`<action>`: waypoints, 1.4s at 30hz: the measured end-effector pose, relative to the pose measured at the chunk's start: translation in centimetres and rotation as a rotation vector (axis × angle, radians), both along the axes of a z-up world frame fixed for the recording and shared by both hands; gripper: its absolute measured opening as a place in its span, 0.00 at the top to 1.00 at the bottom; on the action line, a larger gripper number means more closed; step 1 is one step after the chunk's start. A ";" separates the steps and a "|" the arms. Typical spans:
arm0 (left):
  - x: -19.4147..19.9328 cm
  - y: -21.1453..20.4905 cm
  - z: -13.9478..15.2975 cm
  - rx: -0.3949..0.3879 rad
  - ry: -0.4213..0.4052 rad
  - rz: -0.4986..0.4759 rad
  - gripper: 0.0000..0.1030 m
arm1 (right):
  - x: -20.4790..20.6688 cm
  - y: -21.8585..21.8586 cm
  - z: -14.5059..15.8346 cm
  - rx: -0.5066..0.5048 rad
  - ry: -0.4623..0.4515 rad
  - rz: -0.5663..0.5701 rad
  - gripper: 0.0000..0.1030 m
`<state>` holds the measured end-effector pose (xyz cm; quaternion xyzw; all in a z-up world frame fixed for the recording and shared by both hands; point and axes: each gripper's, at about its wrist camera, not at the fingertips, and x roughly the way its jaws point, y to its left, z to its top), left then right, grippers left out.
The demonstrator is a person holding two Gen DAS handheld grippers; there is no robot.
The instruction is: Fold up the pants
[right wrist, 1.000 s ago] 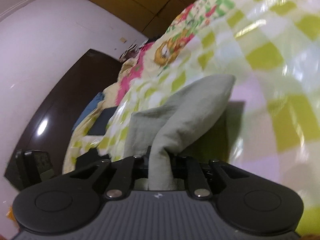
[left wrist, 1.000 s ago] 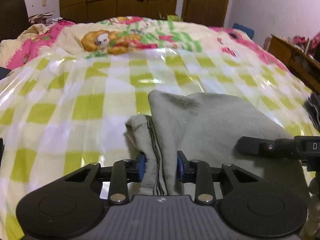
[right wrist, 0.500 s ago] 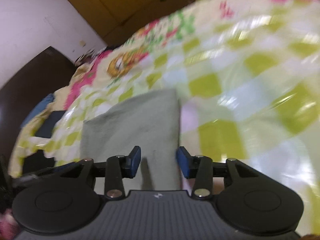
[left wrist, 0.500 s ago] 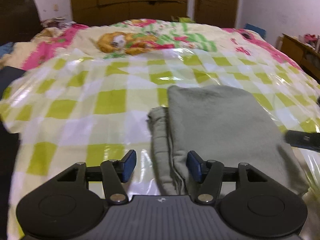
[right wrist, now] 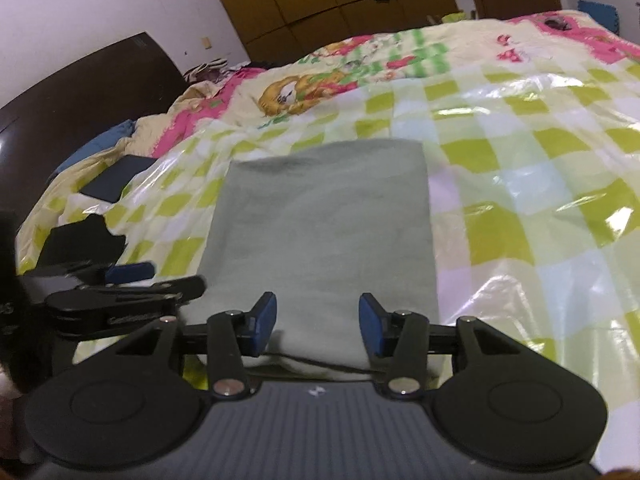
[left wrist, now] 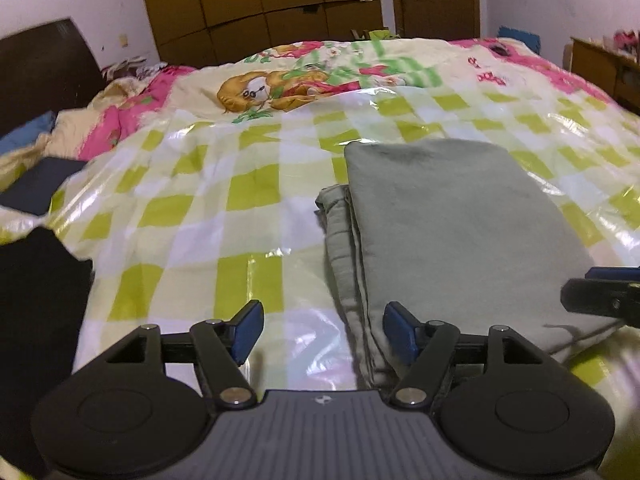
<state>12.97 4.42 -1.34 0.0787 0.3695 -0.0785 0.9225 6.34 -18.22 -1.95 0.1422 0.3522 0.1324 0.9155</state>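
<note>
The grey-green pants lie folded in a flat rectangle on the green-checked plastic sheet. My left gripper hovers at their near left corner and its jaws are opening. The layered edge of the pants runs just inside the right finger, and the pads do not press on it. In the right wrist view the pants stretch away from my right gripper, whose jaws are also opening. The near hem lies between its fingers, untouched. The left gripper shows at the left there.
A black cloth and a dark blue flat item lie at the sheet's left edge. A cartoon bedspread covers the far bed. A dark headboard stands left, wooden furniture right, a wardrobe behind.
Both grippers let go of the pants and opened. The raised fold dropped flat onto the sheet, and both grippers drew back toward the near edge.
</note>
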 end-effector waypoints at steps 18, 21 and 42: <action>-8.6 -0.8 -0.3 -0.112 0.078 0.060 0.16 | -8.2 0.8 0.2 0.021 0.037 -0.009 0.54; -9.4 -1.2 -0.7 -0.090 0.083 0.068 0.11 | -8.9 1.0 -0.1 0.029 0.042 -0.006 0.52; -11.0 -1.3 -1.8 -0.031 0.092 0.096 0.02 | -9.9 2.1 -1.6 -0.003 0.065 0.039 0.48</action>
